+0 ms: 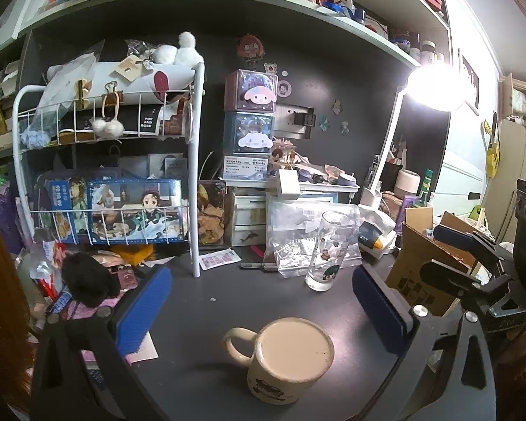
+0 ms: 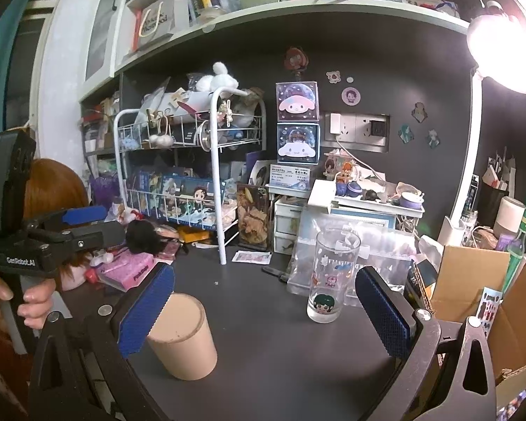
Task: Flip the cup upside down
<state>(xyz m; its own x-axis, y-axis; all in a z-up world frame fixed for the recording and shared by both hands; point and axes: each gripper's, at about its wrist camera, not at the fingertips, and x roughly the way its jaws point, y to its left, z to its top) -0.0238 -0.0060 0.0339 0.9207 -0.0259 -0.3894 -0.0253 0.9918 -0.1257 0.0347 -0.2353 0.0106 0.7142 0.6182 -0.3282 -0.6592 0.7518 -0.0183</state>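
beige mug (image 1: 284, 359) bottom-up on dark desk (image 1: 200, 301), handle to its left, near between spread pads of left gripper (image 1: 259, 312), right gripper (image 2: 263, 312) spread too, gripping nothing, mug beside its left pad, printed glass (image 2: 331, 275) upright beyond, white wire rack (image 1: 105, 161) behind

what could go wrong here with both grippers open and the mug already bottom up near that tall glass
1. The tall clear printed glass stands upright just beyond the cream ceramic mug; a wide swing of the right gripper could topple it.
2. The left gripper straddles the mug, so closing might drag it.
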